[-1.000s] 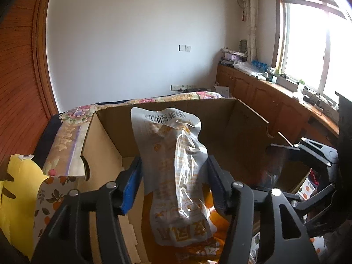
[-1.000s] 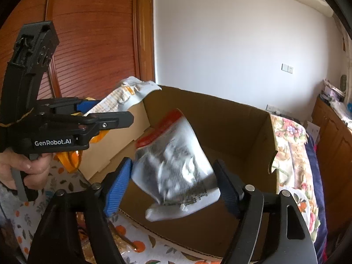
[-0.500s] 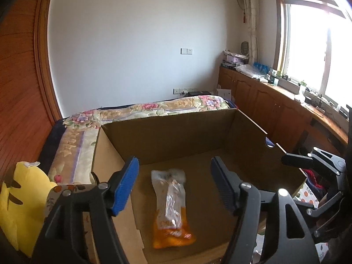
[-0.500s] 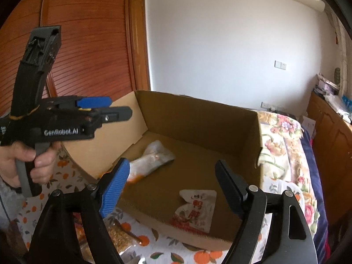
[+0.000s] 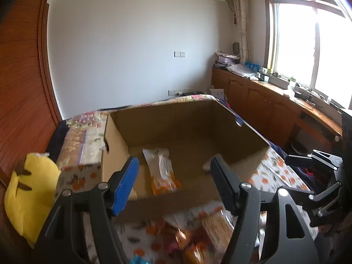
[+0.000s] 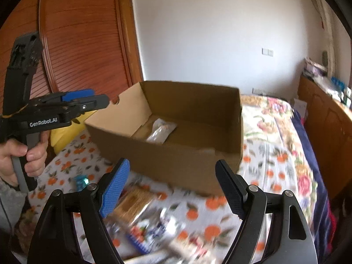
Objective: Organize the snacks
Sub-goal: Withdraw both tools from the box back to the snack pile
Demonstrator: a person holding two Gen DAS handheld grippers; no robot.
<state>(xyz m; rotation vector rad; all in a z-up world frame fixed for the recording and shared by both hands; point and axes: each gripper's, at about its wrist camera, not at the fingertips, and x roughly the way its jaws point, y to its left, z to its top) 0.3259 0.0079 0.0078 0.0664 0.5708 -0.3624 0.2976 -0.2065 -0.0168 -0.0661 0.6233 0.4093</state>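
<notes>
Both claws released, nothing between fingers: left gripper (image 5: 173,181), right gripper (image 6: 171,187). Orange snack bag (image 5: 161,170) flat on cardboard box (image 5: 176,118) floor, just ahead of left gripper. Loose snack packets (image 6: 136,200), blurred, on bedspread (image 6: 264,176) beneath right gripper.

The cardboard box (image 5: 167,118) sits on the bed (image 6: 275,154) with a snack packet (image 5: 161,171) inside near its left wall, and loose snack packets (image 6: 136,200) lie before its front wall.
</notes>
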